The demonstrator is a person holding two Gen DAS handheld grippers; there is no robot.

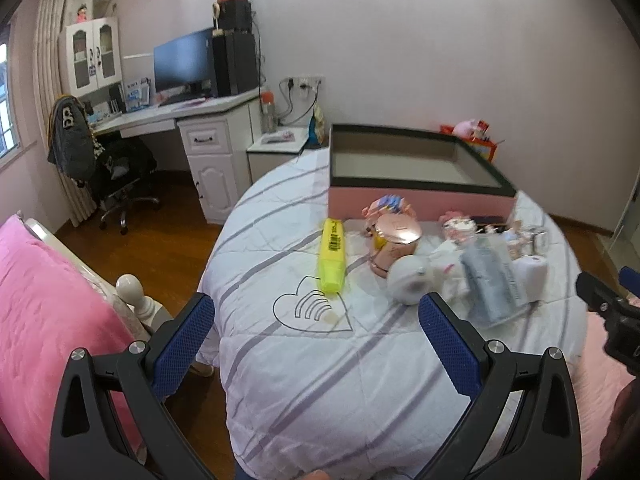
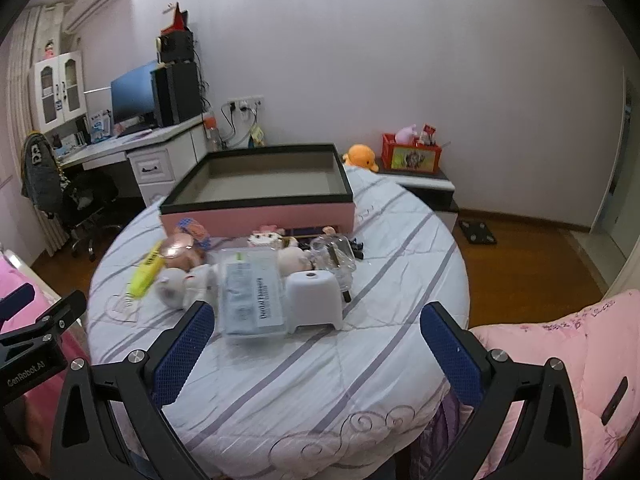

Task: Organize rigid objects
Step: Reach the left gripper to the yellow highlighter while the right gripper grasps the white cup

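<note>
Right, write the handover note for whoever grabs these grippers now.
Left gripper: open, holding nothing, hovering over the quilt.
Right gripper: open, holding nothing, aimed at the pile.
The pink box sits open at the far side of the quilt; what shows of its inside is bare.
In front of it lie the yellow highlighter, rose-gold tin, clear plastic case, white stool-shaped piece and small toys.
Done: nothing boxed yet. Left: everything, probably starting with the nearest items.
</note>
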